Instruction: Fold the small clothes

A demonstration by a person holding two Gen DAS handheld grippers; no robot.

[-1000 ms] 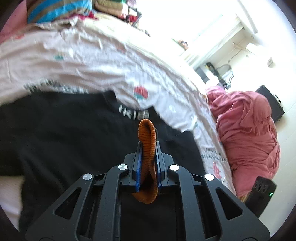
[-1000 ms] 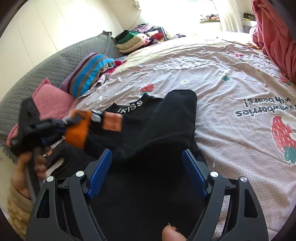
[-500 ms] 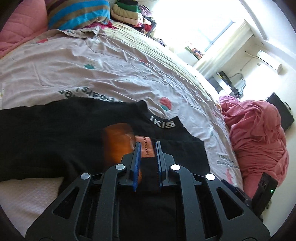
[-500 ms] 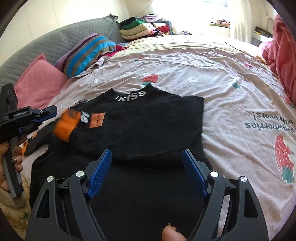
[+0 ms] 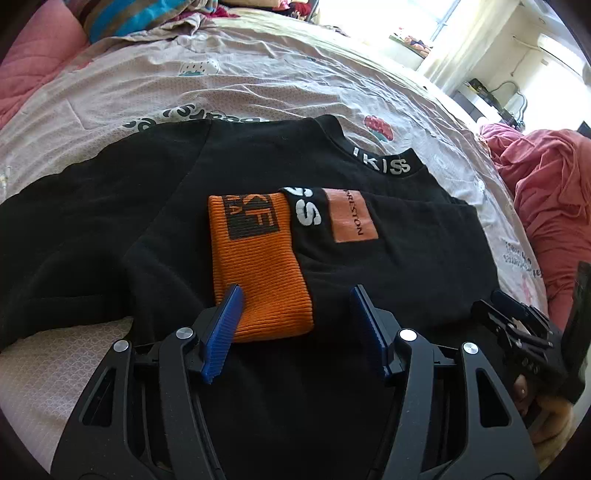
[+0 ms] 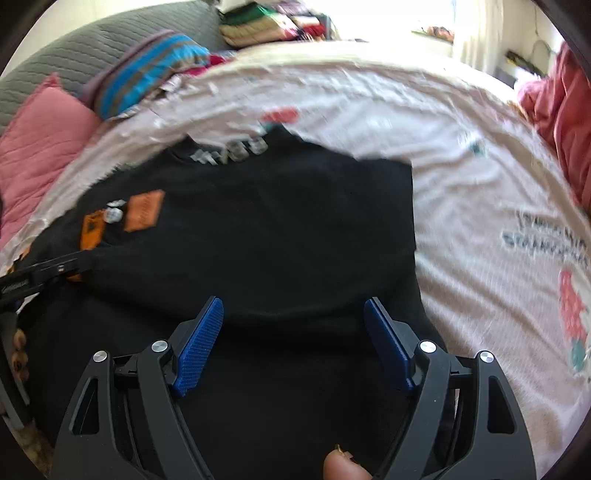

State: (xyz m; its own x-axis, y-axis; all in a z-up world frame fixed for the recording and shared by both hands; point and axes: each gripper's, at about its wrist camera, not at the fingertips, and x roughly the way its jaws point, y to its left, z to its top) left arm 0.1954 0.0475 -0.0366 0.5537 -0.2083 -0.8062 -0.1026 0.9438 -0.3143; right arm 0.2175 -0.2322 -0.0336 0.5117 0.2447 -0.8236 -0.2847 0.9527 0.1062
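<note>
A black sweatshirt [image 5: 388, 266] lies flat on the bed, collar lettering at the far side. One sleeve is folded across its body, and the orange ribbed cuff [image 5: 258, 269] lies flat on the chest. My left gripper [image 5: 295, 295] is open and empty, its fingers just short of the cuff's near end. The sweatshirt fills the right wrist view [image 6: 280, 236], blurred, with the cuff [image 6: 92, 229] at the left. My right gripper [image 6: 293, 308] is open and empty above the sweatshirt's lower part. The left gripper's fingers [image 6: 48, 271] show at that view's left edge.
The bed has a pale pink printed sheet [image 5: 258, 85]. A pink pillow [image 6: 40, 147] and a striped pillow [image 6: 144, 70] lie at the headboard, with stacked clothes [image 6: 266, 26] behind. A red blanket [image 5: 550, 184] is heaped at the right. The right gripper's body [image 5: 524, 339] is beside the sweatshirt.
My left gripper carried the orange cuff across the sweatshirt, laid it flat on the chest and opened. The right gripper stayed open and shifted slightly.
</note>
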